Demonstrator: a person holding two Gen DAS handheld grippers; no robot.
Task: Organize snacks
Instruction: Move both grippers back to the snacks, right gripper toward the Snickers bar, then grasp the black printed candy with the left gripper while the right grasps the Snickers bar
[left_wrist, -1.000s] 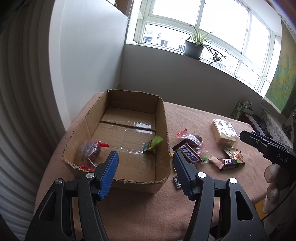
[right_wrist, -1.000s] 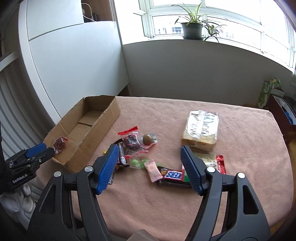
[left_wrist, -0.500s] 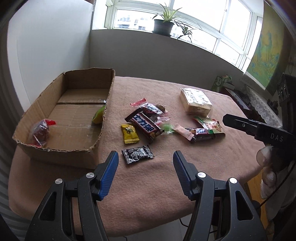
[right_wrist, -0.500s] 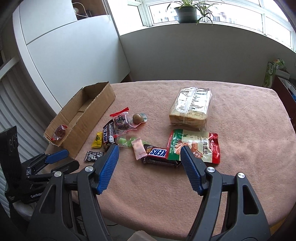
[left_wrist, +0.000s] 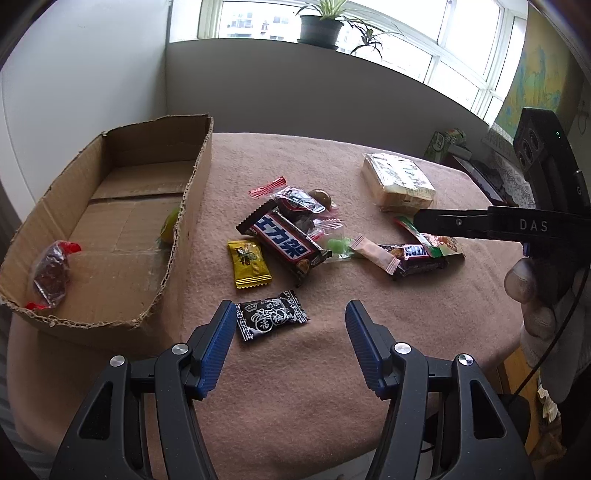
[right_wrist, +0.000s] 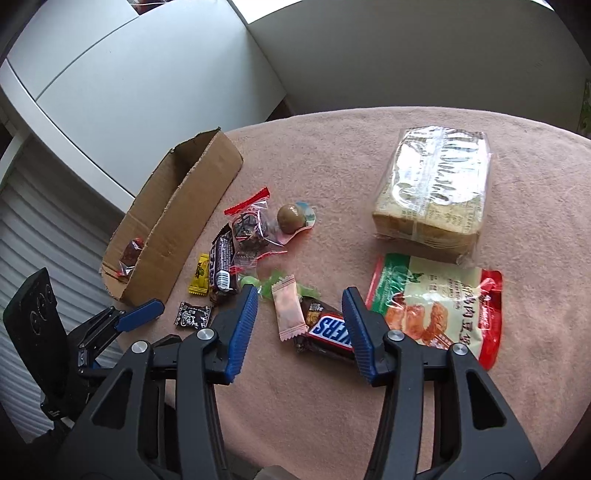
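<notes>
A cardboard box (left_wrist: 192, 173) stands at the table's left and holds a red-tied dark sweet (left_wrist: 50, 275) and a green sweet (left_wrist: 169, 229). Loose snacks lie to its right: a black sweet (left_wrist: 271, 318), a yellow sachet (left_wrist: 249, 263), a dark chocolate bar (left_wrist: 284, 245), a pink sachet (right_wrist: 288, 312), a Snickers bar (right_wrist: 328, 332), a red-green packet (right_wrist: 439, 306) and a wrapped cake block (right_wrist: 432, 192). My left gripper (left_wrist: 290, 321) is open and empty, low over the black sweet. My right gripper (right_wrist: 299, 304) is open and empty, over the pink sachet and Snickers bar.
A pink cloth (left_wrist: 295, 387) covers the table, whose front edge is close below both grippers. A white wall and cabinet stand behind the box. A potted plant (left_wrist: 319, 27) sits on the windowsill. A green carton (left_wrist: 441, 142) lies at the far right.
My left gripper has swung right, away from the box, and come down toward the black sweet. My right gripper has moved forward and lower over the Snickers bar. Both stay open.
</notes>
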